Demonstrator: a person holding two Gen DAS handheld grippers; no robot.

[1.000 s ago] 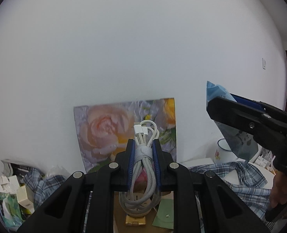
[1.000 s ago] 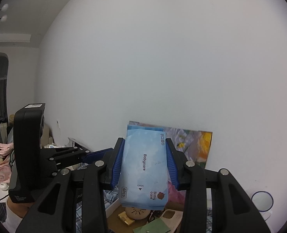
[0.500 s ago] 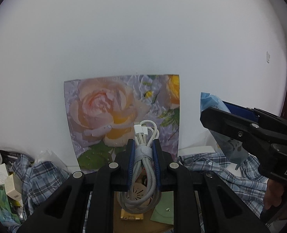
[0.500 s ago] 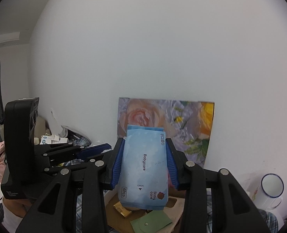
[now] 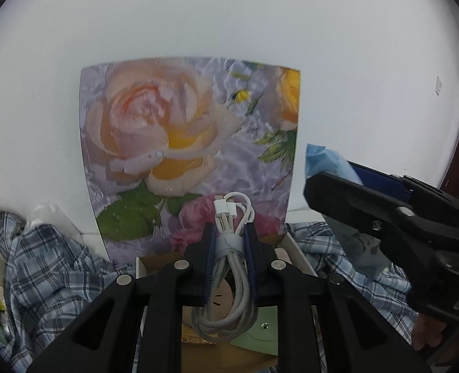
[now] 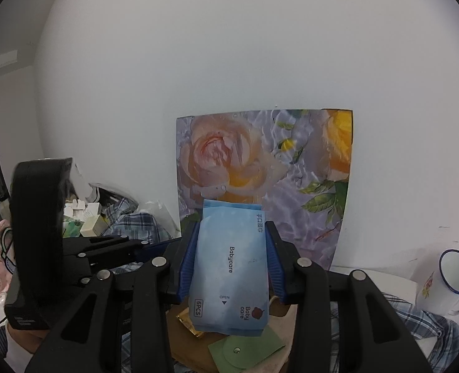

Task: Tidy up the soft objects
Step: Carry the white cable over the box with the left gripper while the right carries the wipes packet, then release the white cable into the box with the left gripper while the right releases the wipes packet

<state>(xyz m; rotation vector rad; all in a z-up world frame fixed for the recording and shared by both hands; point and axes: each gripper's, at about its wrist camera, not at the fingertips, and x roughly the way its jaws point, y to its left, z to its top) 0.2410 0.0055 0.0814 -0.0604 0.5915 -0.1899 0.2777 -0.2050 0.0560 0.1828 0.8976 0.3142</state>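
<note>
The left gripper (image 5: pixel 228 264) is clenching its jaws on a coiled white braided charging cable (image 5: pixel 229 267), hanging above an open cardboard box (image 5: pixel 155 259) at 6 o'clock. The right gripper (image 6: pixel 232 264) is gripping a pale blue soft wipes pack (image 6: pixel 229 267) over the same box. Both are crowding one small opening, so the grippers are risking a collision, and the cable's loose lower loops could be snagging on the box rim. Compared with a second earlier, both grippers are sitting lower and tilting further down: the floral rose-print board (image 5: pixel 192 143) is filling far more of each view, and the box is showing more fully.
</note>
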